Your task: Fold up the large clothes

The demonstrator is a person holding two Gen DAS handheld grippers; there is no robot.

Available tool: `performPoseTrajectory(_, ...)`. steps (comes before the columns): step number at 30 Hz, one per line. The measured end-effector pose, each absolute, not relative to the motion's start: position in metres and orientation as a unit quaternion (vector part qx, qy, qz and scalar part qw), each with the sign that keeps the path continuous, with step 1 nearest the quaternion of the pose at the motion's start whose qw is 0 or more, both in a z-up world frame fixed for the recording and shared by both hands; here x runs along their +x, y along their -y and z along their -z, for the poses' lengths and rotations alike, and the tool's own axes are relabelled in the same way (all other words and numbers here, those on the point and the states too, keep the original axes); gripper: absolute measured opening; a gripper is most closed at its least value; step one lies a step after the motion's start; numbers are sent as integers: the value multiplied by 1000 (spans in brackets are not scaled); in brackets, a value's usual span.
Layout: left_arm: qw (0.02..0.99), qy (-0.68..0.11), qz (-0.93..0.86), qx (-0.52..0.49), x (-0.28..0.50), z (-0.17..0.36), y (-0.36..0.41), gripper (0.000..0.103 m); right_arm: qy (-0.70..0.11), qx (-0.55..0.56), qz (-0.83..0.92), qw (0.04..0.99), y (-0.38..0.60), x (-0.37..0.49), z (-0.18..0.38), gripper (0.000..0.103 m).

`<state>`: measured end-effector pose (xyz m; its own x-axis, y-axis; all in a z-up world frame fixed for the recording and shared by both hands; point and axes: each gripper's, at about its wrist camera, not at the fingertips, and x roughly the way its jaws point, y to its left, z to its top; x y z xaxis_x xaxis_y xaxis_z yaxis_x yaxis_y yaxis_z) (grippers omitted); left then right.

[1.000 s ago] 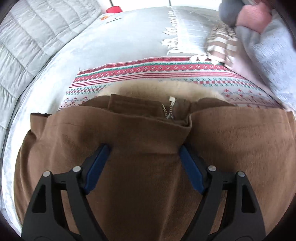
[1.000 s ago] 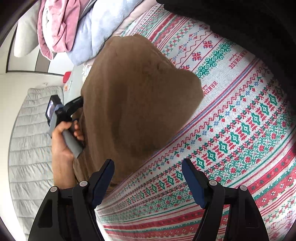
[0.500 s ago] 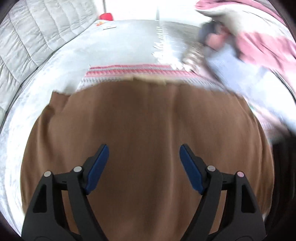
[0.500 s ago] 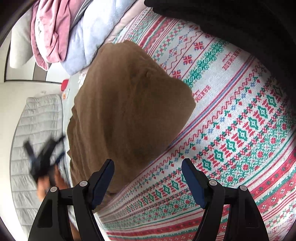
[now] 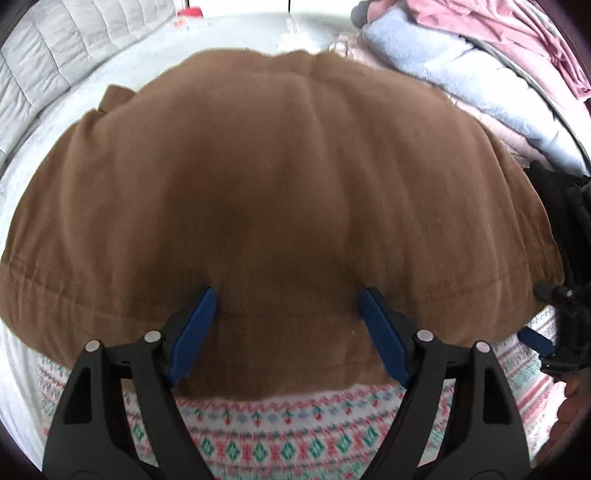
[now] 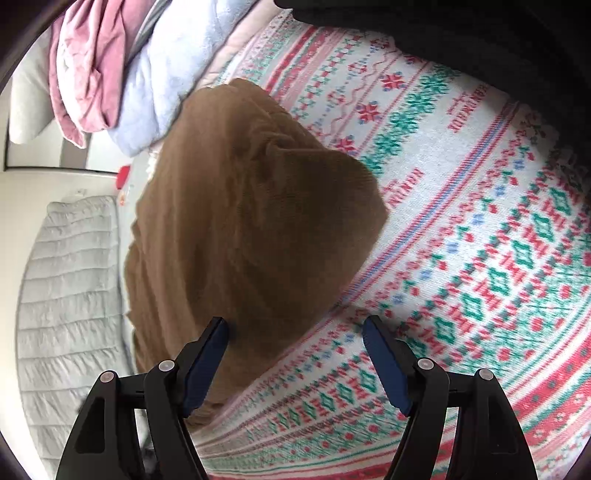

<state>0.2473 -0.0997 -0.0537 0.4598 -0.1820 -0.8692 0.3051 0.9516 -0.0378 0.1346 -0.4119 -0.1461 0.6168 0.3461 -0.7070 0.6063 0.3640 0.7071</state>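
A large brown garment (image 5: 288, 192) lies folded on a patterned red, green and white blanket (image 5: 266, 443) and fills most of the left wrist view. My left gripper (image 5: 288, 314) is open and empty, its blue pads just over the garment's near hem. In the right wrist view the brown garment (image 6: 251, 236) lies at centre left on the blanket (image 6: 480, 258). My right gripper (image 6: 295, 343) is open and empty above the garment's near edge. The right gripper's blue pad (image 5: 535, 341) shows at the right edge of the left wrist view.
A pile of light blue and pink clothes (image 5: 461, 55) sits at the back right, also seen in the right wrist view (image 6: 122, 74). A grey quilted cover (image 6: 66, 295) lies to the left. A dark cloth (image 6: 480, 33) lies at top right.
The left gripper pulled back toward the near hem, so the whole garment now shows with its collar and zip folded under. The right gripper moved slightly closer to the garment's edge.
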Motion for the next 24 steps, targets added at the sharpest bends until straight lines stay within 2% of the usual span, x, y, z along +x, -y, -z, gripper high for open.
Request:
performPoseTrajectory(3, 851, -501, 144, 54, 249, 51, 96, 82, -394, 589, 74, 702, 412, 135, 150, 76)
performPoseTrajectory(13, 848, -504, 163, 37, 242, 47, 88, 82, -353, 583, 88, 727, 404, 156, 156, 78)
performPoseTrajectory(19, 849, -498, 167, 57, 234, 44, 93, 82, -300, 582, 59, 754, 402, 152, 127, 75)
performPoseTrajectory(24, 851, -494, 155, 86, 231, 53, 99, 82, -324, 581, 75, 743, 399, 163, 146, 76)
